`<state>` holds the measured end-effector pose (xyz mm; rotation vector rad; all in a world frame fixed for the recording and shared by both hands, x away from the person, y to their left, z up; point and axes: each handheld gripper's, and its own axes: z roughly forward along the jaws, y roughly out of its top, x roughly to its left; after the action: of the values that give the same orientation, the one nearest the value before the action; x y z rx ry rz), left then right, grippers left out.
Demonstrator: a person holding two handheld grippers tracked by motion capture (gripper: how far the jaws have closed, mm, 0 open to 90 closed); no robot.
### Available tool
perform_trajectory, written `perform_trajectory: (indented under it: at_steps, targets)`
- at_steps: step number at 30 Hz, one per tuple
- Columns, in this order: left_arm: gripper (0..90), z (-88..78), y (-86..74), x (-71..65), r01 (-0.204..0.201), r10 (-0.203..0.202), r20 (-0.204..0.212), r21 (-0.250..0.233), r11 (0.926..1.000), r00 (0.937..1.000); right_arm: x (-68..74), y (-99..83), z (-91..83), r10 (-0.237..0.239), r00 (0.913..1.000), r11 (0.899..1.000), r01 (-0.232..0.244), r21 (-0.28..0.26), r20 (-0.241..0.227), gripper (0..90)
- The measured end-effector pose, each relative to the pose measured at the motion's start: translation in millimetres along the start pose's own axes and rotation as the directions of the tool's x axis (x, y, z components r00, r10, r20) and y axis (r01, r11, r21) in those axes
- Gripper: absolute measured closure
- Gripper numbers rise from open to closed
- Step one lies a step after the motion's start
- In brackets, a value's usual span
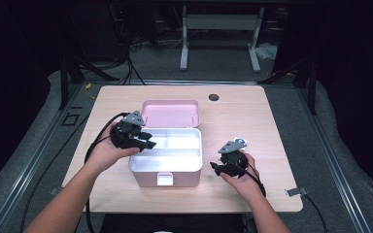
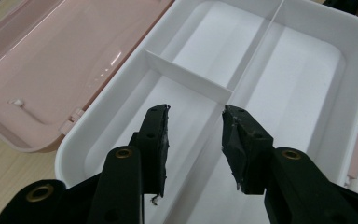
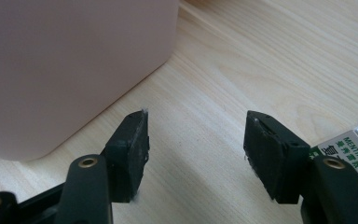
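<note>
1. Though parked on the tabletop (image 1: 252, 111) just right of the box (image 1: 165, 174), grips nothing: right gripper (image 1: 215, 167) (image 3: 193, 140) released, jaws wide apart over bare wood.
2. Farther right of the box, touching that gripper's side: corner of a small printed carton (image 3: 354, 144). Probably light thin card, easily crushed; best pinched gently across two flat faces.
3. Near the middle of the tabletop: the box itself, a pink plastic shell. Likely light, stiff and smooth, hence slippery. Too wide for one gripper; better taken by a wall's rim or the front latch.
4. Inside the box: white tray (image 2: 354, 46) with a thin divider (image 2: 186, 77), compartments empty. Rim and divider give narrow edges to pinch, though probably flex under a hard squeeze.
5. Over the box's left side: left gripper (image 1: 143, 141) (image 2: 196, 126), partly open and holding nothing, pads above the tray floor.
6. Behind the box: lid (image 1: 170, 112) (image 2: 51, 56) swung open, leaning back. For closing, best held at the free edge and moved gently, sparing the hinge.
</note>
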<state>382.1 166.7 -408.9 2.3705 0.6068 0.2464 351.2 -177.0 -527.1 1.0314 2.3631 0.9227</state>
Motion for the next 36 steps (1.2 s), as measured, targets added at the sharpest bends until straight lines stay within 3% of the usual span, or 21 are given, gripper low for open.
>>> perform_trajectory:
  at_steps: [4, 8, 11, 15, 17, 20, 22, 25, 34, 36]
  targets:
    - [66.1, 0.7, 4.8, -3.6, -0.066, 0.065, 0.01, 0.04, 0.997, 0.9978, -0.1, -0.1, -0.4, 0.001, 1.0, 1.0, -0.001, 0.001, 0.003, 39.8]
    - [69.4, 1.9, 12.2, -7.3, -0.141, 0.142, 0.002, 0.107, 0.9843, 0.9899, -0.3, -0.3, -0.5, -0.001, 1.0, 1.0, 0.001, 0.001, 0.003, 39.8]
    - [69.7, 5.3, 18.6, -11.1, -0.189, 0.191, 0.001, 0.156, 0.9696, 0.9816, 0.4, -0.1, -0.4, -0.003, 1.0, 1.0, 0.003, 0.004, 0.003, 40.0]
    - [71.0, 13.1, 26.3, -17.5, -0.263, 0.266, 0.017, 0.229, 0.9372, 0.9639, 0.2, 0.0, -0.5, -0.005, 1.0, 1.0, 0.005, 0.006, -0.003, 40.0]
    - [72.5, 17.1, 29.4, -20.6, -0.287, 0.289, 0.032, 0.254, 0.9236, 0.9569, 0.2, 0.0, -0.4, -0.005, 1.0, 1.0, 0.005, 0.005, -0.003, 40.0]
    - [75.1, 22.2, 33.8, -22.6, -0.309, 0.308, 0.048, 0.277, 0.91, 0.9503, 0.1, -0.1, -0.5, -0.005, 1.0, 1.0, 0.005, 0.004, -0.004, 40.0]
    - [76.3, 25.4, 37.0, -23.5, -0.328, 0.328, 0.054, 0.302, 0.8952, 0.9433, -0.1, -0.2, -0.6, -0.006, 1.0, 1.0, 0.006, 0.006, -0.005, 40.0]
    - [77.8, 30.3, 41.1, -26.3, -0.347, 0.346, 0.066, 0.327, 0.8787, 0.9361, -0.1, -0.5, -0.6, -0.005, 1.0, 1.0, 0.005, 0.001, 0.002, 40.0]
    - [81.0, 43.2, 48.3, -27.7, -0.375, 0.371, 0.087, 0.387, 0.8425, 0.9244, -1.4, -1.0, -0.6, -0.01, 0.9999, 1.0, 0.01, 0.003, 0.005, 40.4]
    - [81.7, 45.4, 50.2, -29.3, -0.388, 0.386, 0.091, 0.406, 0.8273, 0.9179, -1.6, -1.0, -0.7, -0.01, 0.9999, 1.0, 0.01, 0.004, 0.006, 40.5]
